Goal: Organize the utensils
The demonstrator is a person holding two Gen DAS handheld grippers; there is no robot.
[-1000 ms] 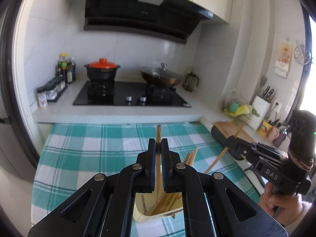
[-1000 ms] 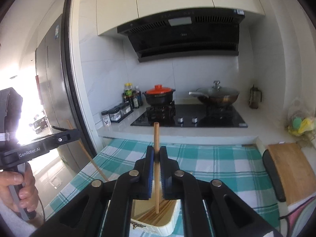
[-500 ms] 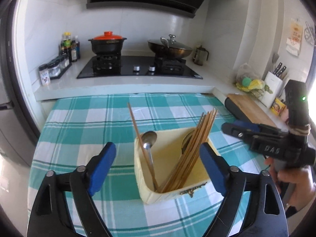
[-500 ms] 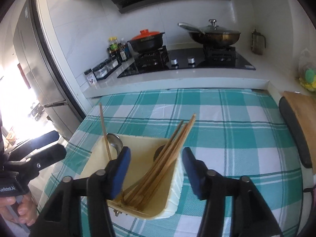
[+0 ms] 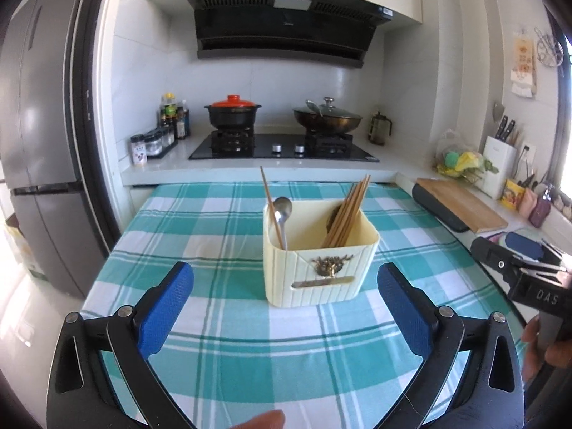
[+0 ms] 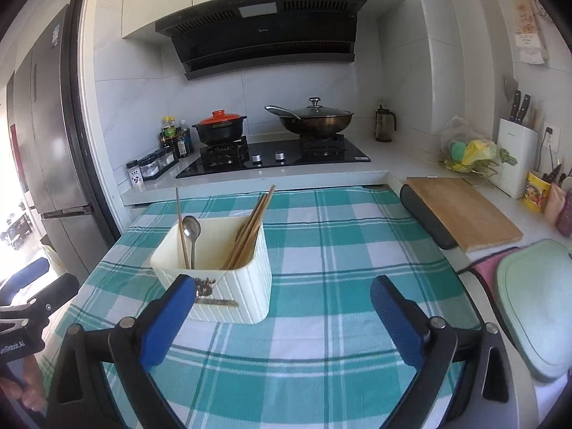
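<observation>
The left gripper [image 5: 285, 307] is seen with its blue-padded jaws spread wide, having just been opening, and nothing is held between them. The cream utensil holder [image 5: 320, 262] is set on the checked tablecloth [image 5: 221, 350] just ahead of the jaws, centred on the gap between them but beyond the pad tips, untouched.

The right gripper [image 6: 282, 318] is likewise found with its jaws wide apart after just opening, and nothing is gripped. From this side the utensil holder [image 6: 228, 286] is placed ahead and toward the left jaw, whose pad tip overlaps the holder's near corner in the picture; whether contact is made cannot be told.

Inside the holder, a bundle of chopsticks [image 5: 348, 211] is leaned at the right end, while a single chopstick [image 5: 270, 203] and a metal spoon [image 5: 282, 214] are stood at the left end.
</observation>
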